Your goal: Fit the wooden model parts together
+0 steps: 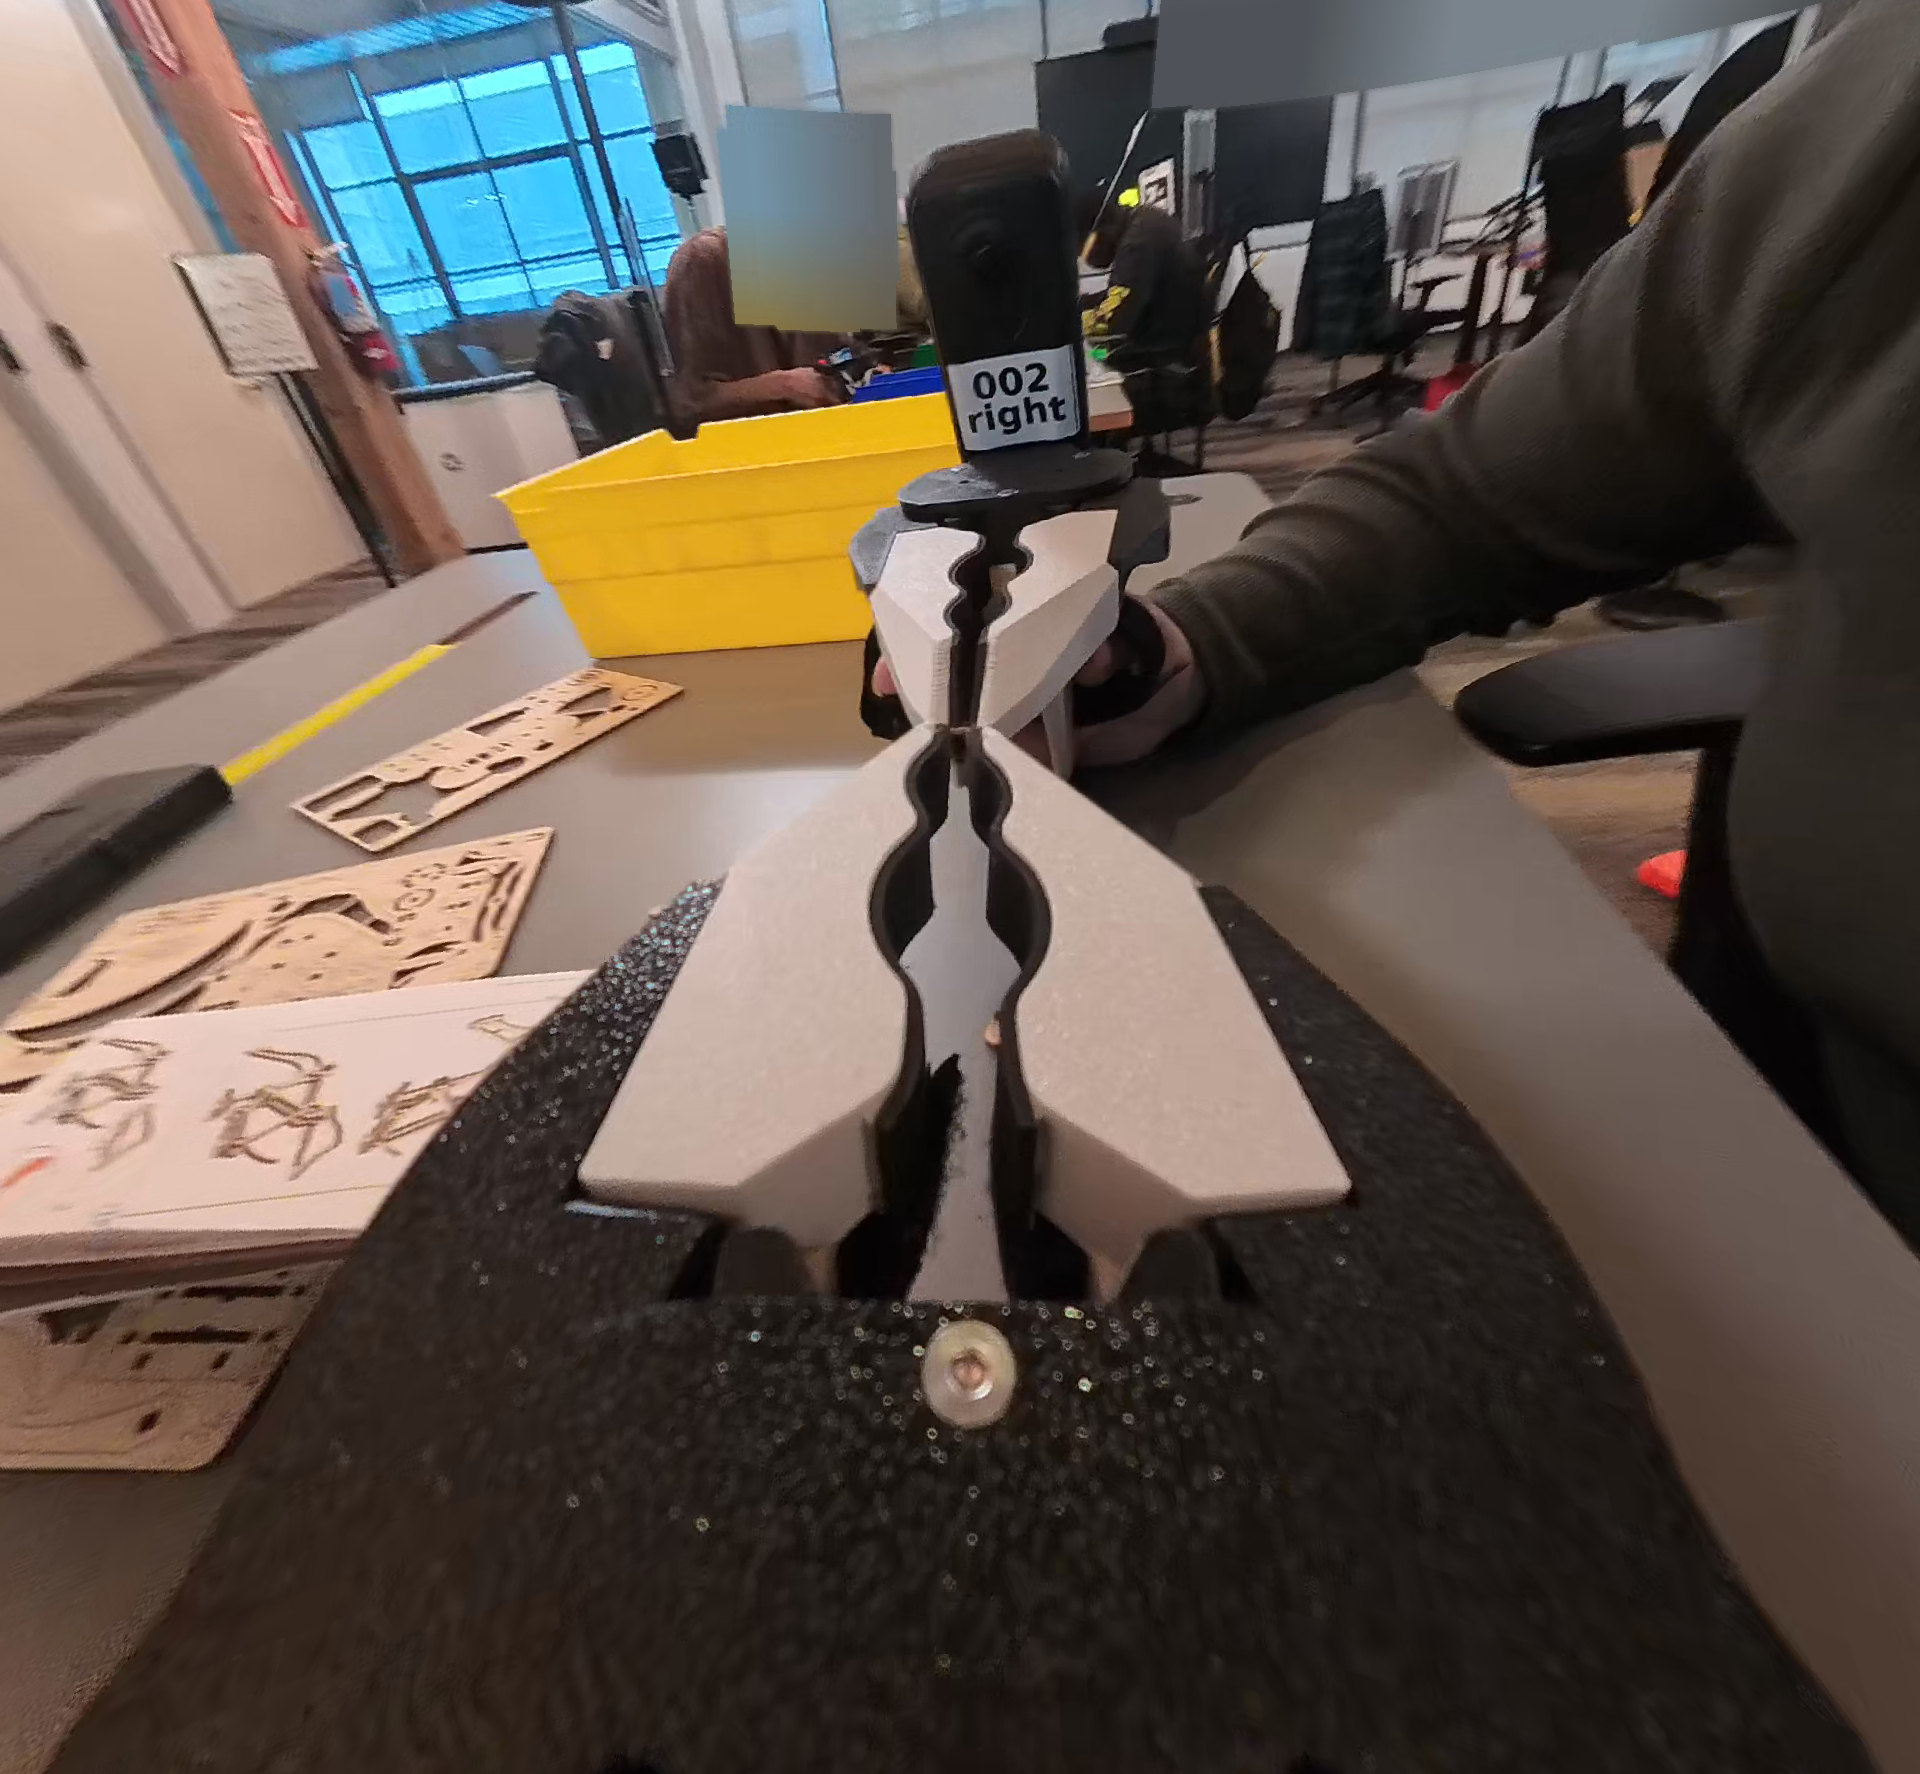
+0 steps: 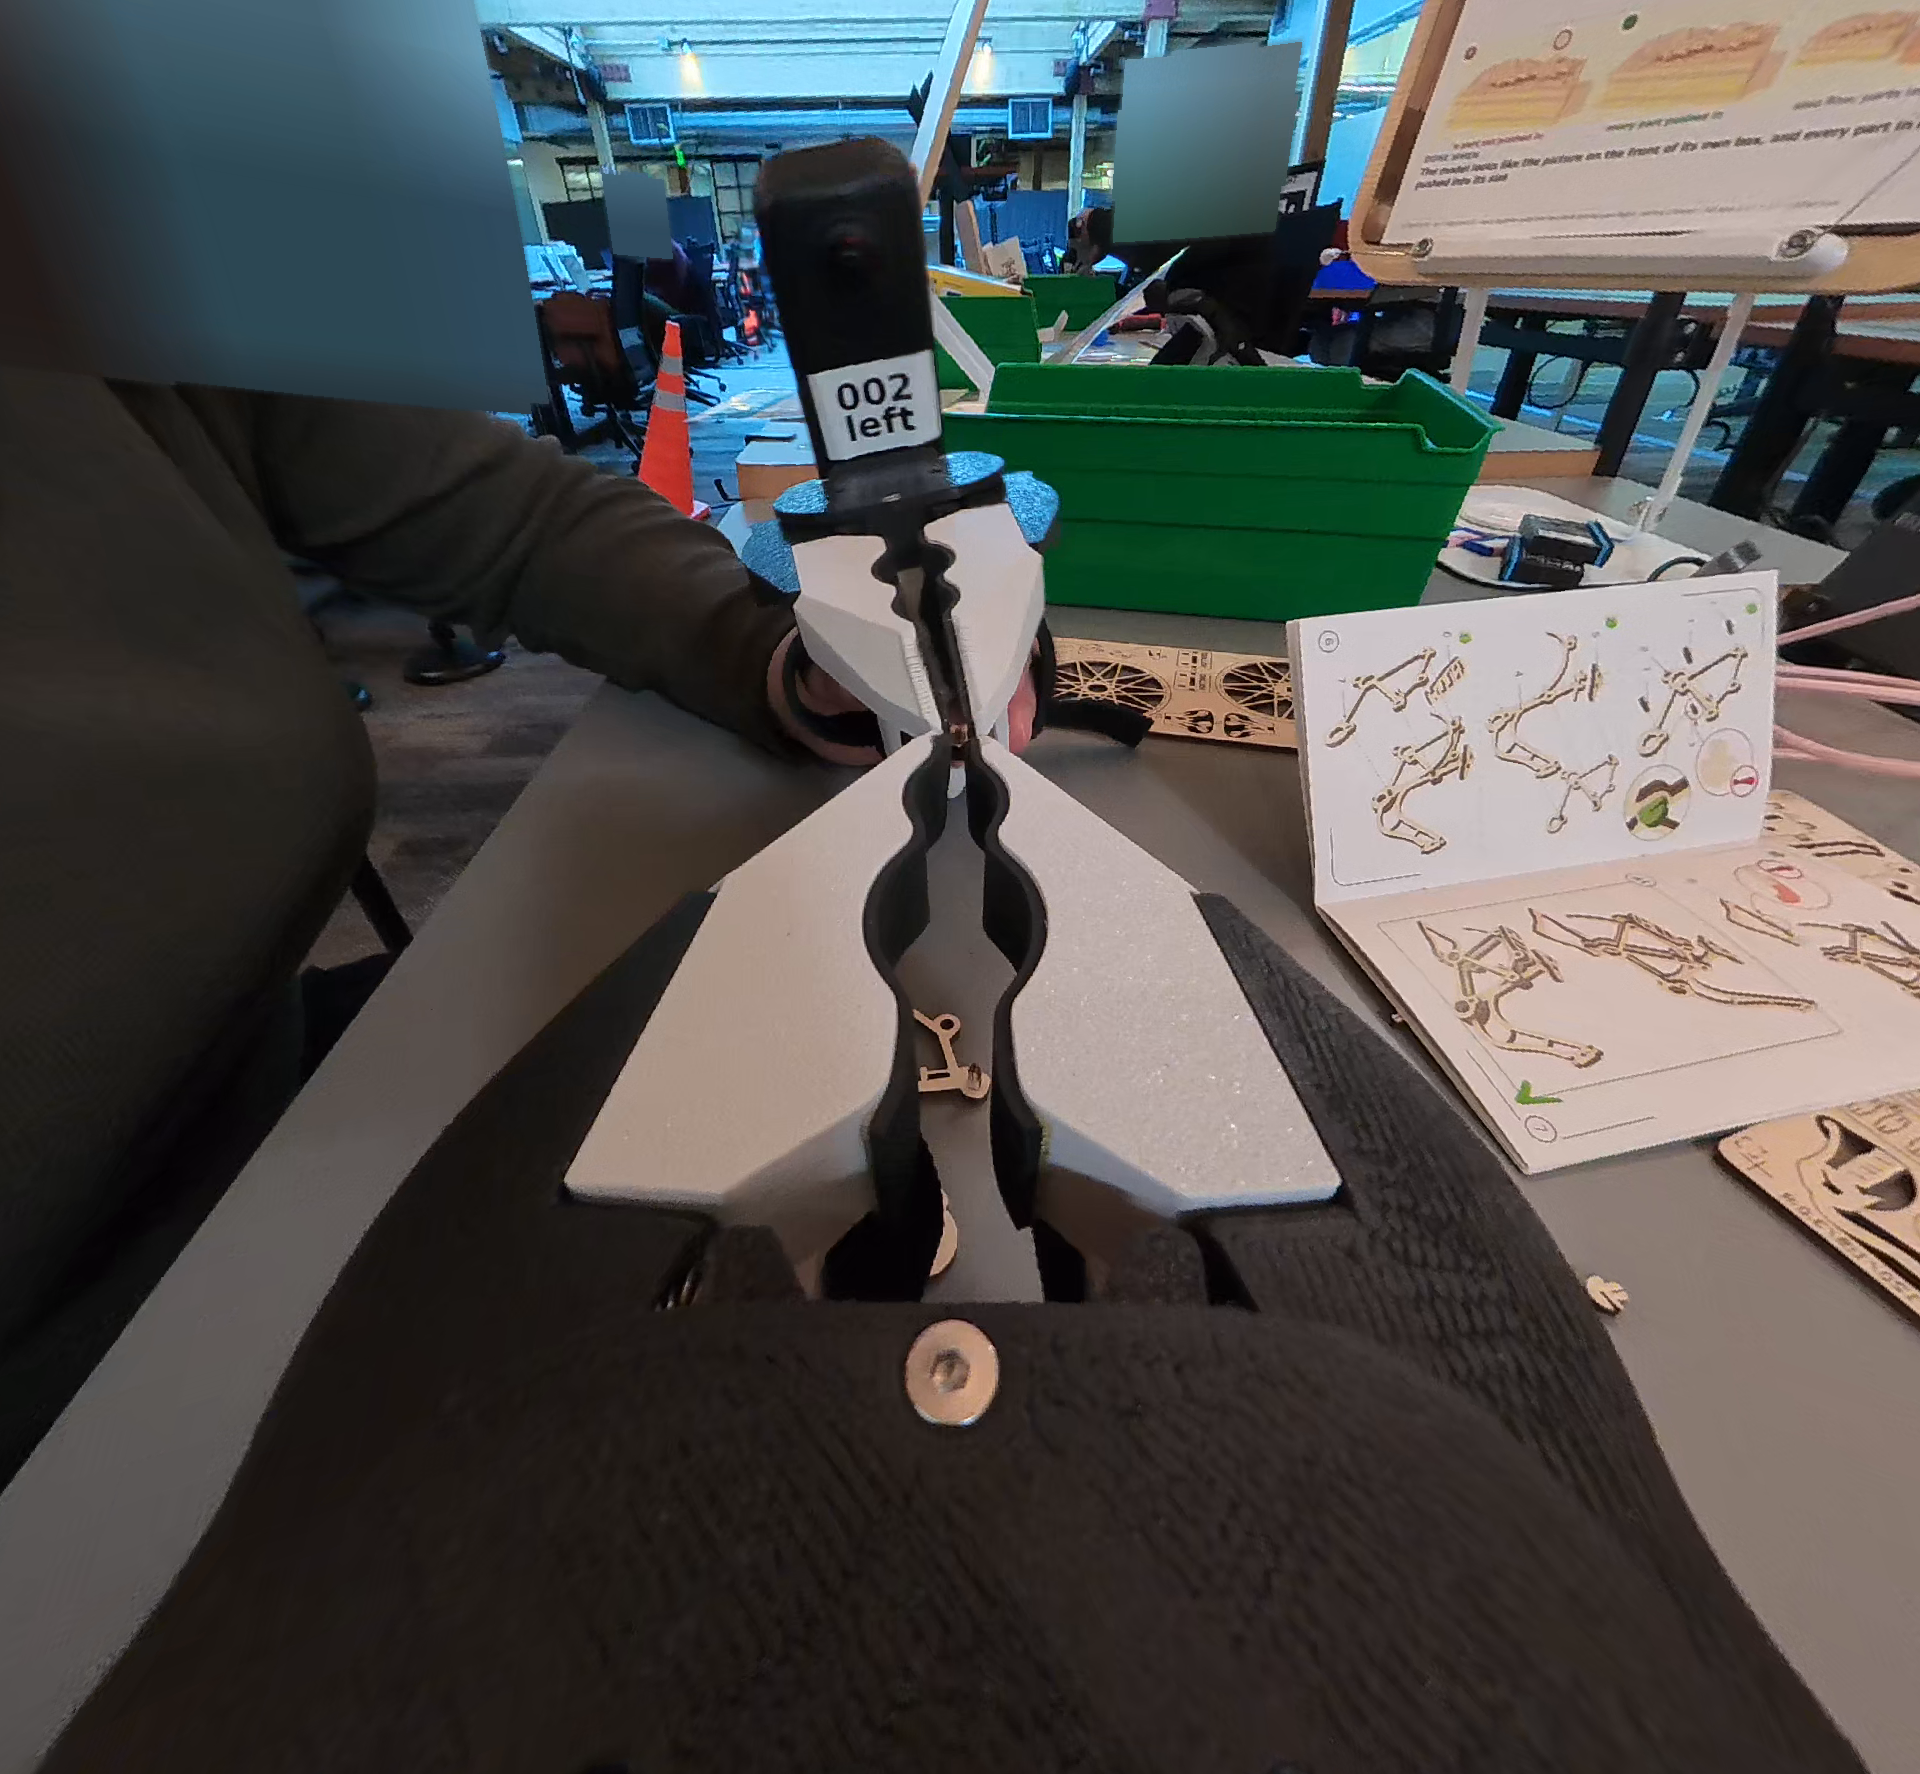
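The left tool (image 1: 951, 737) and right tool (image 2: 958, 735) meet tip to tip above the table (image 2: 644, 789), both closed, pinching one tiny tan wooden part (image 2: 960, 733) between them. Another small wooden piece (image 2: 948, 1059) lies on the table below.

The left tool (image 1: 951, 732) and the right tool (image 2: 961, 735) are held tip to tip, facing each other, both with fingers closed together. Each is gripped from behind by a hand (image 1: 1138, 685) in a dark sleeve (image 1: 1455, 519), and both are held low over the table (image 1: 1351, 872).
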`<state>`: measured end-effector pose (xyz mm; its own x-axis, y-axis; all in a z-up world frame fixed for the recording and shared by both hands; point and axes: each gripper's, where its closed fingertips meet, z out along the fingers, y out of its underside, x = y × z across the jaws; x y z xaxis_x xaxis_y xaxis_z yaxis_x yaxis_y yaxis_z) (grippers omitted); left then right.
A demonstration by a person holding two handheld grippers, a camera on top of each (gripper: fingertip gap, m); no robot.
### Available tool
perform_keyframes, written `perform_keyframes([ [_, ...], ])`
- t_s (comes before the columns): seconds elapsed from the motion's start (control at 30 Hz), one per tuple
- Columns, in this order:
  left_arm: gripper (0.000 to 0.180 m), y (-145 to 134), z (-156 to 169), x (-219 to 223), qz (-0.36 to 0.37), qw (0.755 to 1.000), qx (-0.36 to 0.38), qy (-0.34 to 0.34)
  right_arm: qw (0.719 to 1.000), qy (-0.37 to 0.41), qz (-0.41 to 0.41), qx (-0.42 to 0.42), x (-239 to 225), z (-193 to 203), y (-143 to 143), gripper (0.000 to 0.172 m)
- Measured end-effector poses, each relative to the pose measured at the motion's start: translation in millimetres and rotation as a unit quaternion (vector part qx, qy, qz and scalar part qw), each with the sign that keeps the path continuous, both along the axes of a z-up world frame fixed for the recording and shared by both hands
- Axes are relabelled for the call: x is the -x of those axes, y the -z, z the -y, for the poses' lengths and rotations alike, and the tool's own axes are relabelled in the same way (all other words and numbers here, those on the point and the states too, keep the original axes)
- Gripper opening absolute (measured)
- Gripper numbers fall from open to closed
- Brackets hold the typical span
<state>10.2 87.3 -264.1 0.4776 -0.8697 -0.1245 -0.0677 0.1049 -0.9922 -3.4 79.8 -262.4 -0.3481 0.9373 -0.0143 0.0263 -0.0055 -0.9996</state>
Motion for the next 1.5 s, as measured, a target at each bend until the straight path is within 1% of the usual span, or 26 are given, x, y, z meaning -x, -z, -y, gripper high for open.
perform_keyframes([
  [0.23,0.000,0.9,-4.9,-2.1,0.002,1.000,0.013,0.000,1.000,0.009,-0.003,-0.018,-1.0,-2.0,0.7,0.000],
  [0.43,0.000,-1.2,-3.9,-1.4,0.033,0.998,0.050,0.013,0.997,0.034,-0.014,-0.067,-0.7,-3.1,-0.2,0.000],
  [0.6,0.000,-1.7,-0.8,-2.5,0.039,0.998,0.054,0.015,0.993,0.047,-0.021,-0.103,-1.0,-2.6,-1.0,0.000],
  [0.73,0.000,-7.5,0.4,-2.1,0.065,0.995,0.070,0.023,0.987,0.066,-0.036,-0.140,-1.0,-2.6,-4.4,0.001],
  [0.93,0.000,-26.9,0.5,0.4,0.188,0.972,0.135,0.042,0.970,0.106,-0.085,-0.203,-3.3,-1.1,-19.8,0.010],
  [1.07,0.000,-32.5,-1.8,6.7,0.256,0.948,0.181,0.050,0.944,0.158,-0.104,-0.269,-4.3,-5.4,-27.4,0.010],
  [1.13,0.000,-31.9,-2.6,8.6,0.267,0.944,0.189,0.051,0.930,0.169,-0.107,-0.310,-4.5,-2.4,-27.7,0.009],
  [1.23,0.000,-32.7,-3.4,11.1,0.276,0.941,0.190,0.052,0.918,0.178,-0.098,-0.342,-2.4,0.8,-25.0,0.009],
  [1.37,0.000,-34.5,-1.5,10.4,0.288,0.934,0.199,0.065,0.907,0.203,-0.089,-0.357,-0.8,-4.9,-24.5,0.011],
  [1.5,0.000,-34.7,2.8,6.2,0.283,0.936,0.197,0.076,0.906,0.204,-0.091,-0.359,-1.3,-3.6,-25.5,0.011],
])
